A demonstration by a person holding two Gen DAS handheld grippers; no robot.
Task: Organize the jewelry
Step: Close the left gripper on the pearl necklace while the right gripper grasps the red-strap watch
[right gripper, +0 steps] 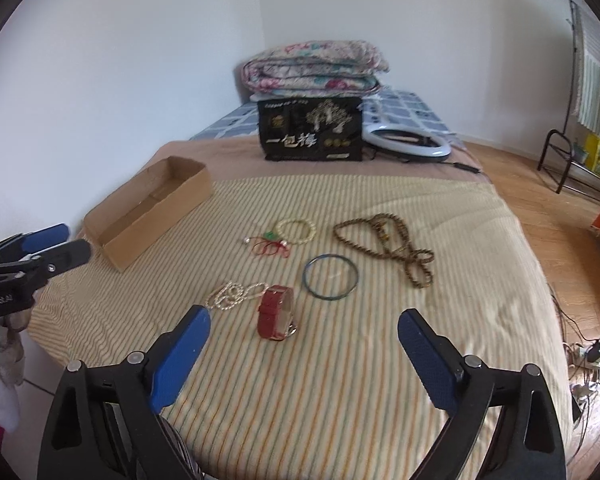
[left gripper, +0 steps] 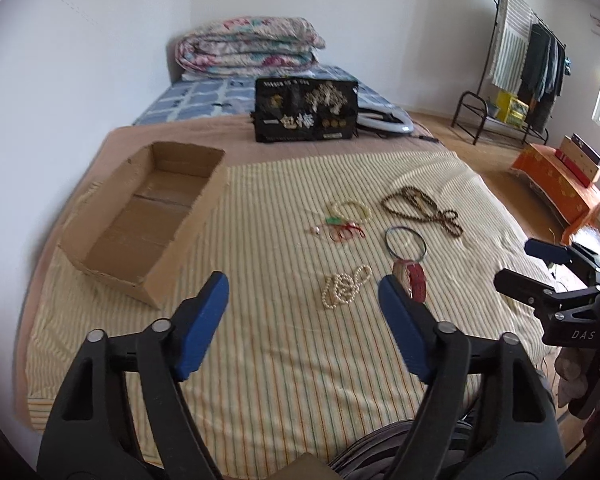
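Bed (right gripper: 380, 380) (striped): jewelry (right gripper: 330, 282), box (right gripper: 148, 220)

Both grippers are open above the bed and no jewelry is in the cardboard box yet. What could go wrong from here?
1. The pearl necklace lies touching the red watch; lifting one may drag the other along.
2. The brown bead necklace lies in long twisted loops, so it may hang low, swing, and catch on the wall of the cardboard box.
3. The blue bangle lies flat on the soft striped blanket; the fingers may press it into the fabric and slip off.
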